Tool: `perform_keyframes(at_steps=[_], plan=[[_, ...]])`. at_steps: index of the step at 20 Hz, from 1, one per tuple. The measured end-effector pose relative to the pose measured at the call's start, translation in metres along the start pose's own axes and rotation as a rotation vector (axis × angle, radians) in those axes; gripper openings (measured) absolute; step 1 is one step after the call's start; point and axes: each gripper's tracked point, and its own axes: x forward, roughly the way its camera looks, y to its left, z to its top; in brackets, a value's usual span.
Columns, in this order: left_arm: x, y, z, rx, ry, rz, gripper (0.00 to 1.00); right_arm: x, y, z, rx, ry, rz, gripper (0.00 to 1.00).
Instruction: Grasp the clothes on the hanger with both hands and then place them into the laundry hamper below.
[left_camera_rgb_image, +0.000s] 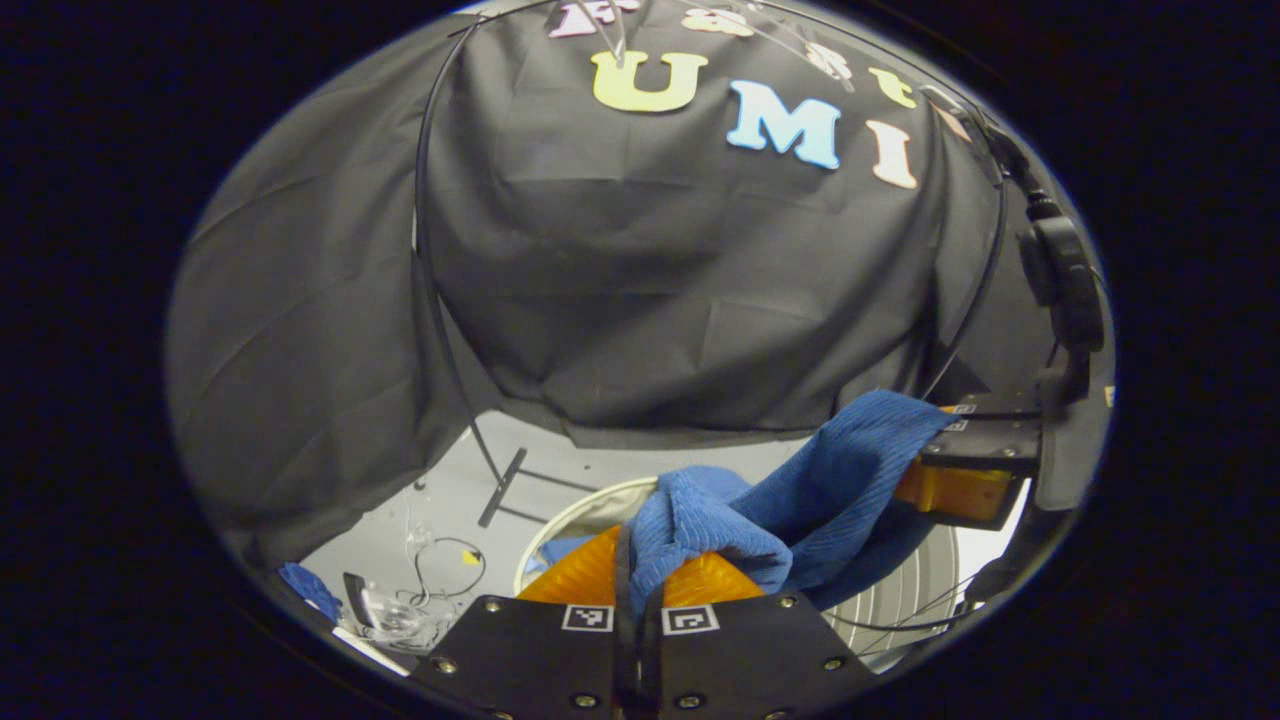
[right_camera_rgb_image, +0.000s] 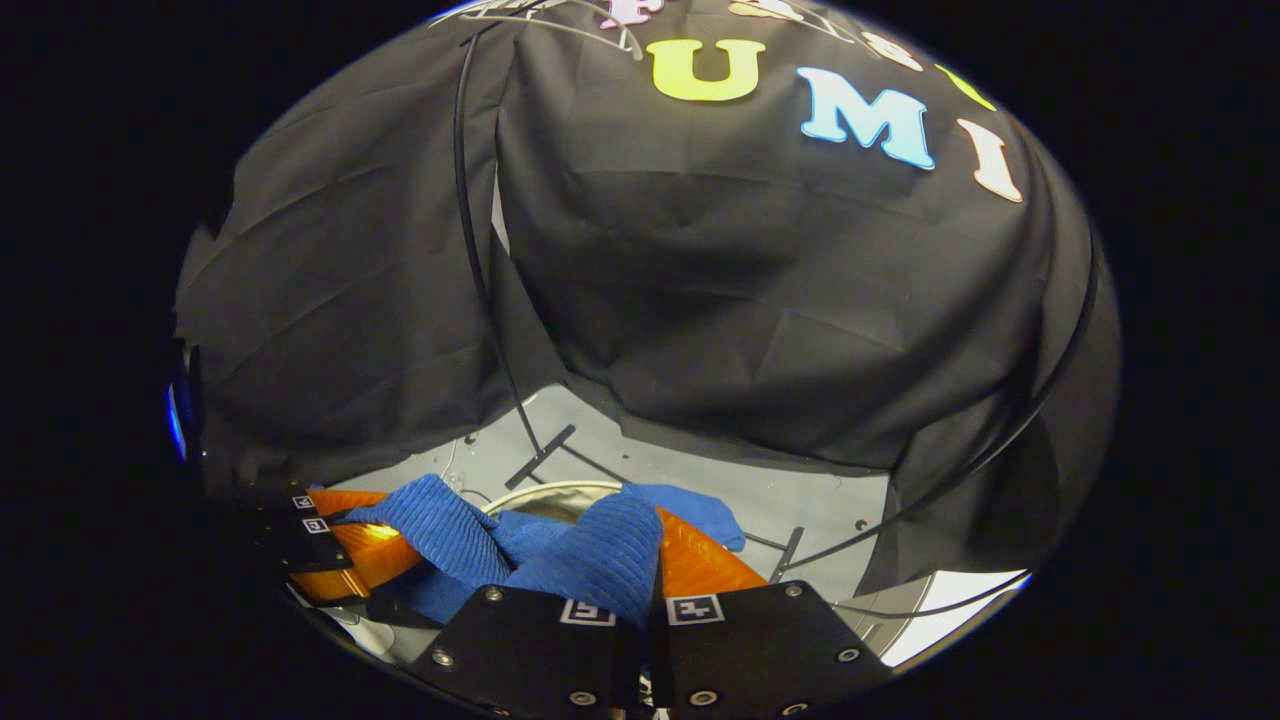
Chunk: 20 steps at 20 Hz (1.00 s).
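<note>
Blue ribbed garment (left_camera_rgb_image: 800, 480) stretched between two hand-held grippers, slung just above the white laundry hamper (left_camera_rgb_image: 580, 512) on the grey floor (left_camera_rgb_image: 470, 480) of the booth. Left gripper (left_camera_rgb_image: 640, 585) pinched narrow on one bunched end of the cloth, fingers nearly together with fabric spilling out over both of them. Right gripper (right_camera_rgb_image: 650, 575) likewise closed tight on the other end, cloth folded thick over the left-hand finger. Each gripper also visible from the other's camera: the right gripper off to the right in the left gripper view, the left gripper low at the left in the right gripper view. Middle of the garment sagging in a loose loop toward the hamper's rim (right_camera_rgb_image: 545, 492).

Soft, light and limp, by the look of the drape; corduroy-like ribs likely to give good grip, little risk of slipping. No stiffness to steer with, so best held by gathered folds near the ends, as here, with the slack lowered in first. Main risk: a trailing edge catching on the rim or falling outside. Thin black stand poles (left_camera_rgb_image: 430, 260) and a cross-shaped foot (left_camera_rgb_image: 500, 487) behind the hamper.
</note>
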Motion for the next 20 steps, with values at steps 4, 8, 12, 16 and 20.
perform_keyframes(at_steps=[4, 8, 12, 16, 20], plan=[[0.010, -0.001, -0.026, 0.029, 0.107, 0.038, 0.03, 0.014, 0.005, -0.032, -0.008, 0.100, -0.007, 0.05], [0.007, 0.005, -0.029, 0.024, 0.170, 0.069, 0.01, 0.026, 0.008, -0.046, -0.020, 0.150, -0.025, 0.06], [0.006, 0.017, -0.045, 0.005, 0.218, 0.090, 0.04, 0.032, 0.012, -0.053, -0.016, 0.189, -0.028, 0.10], [0.009, 0.017, -0.048, -0.016, 0.226, 0.079, 0.38, 0.033, 0.019, -0.060, 0.018, 0.221, -0.002, 0.41], [0.011, 0.024, -0.028, -0.004, 0.178, 0.111, 0.96, 0.033, 0.017, -0.061, 0.022, 0.230, -0.021, 0.98]])
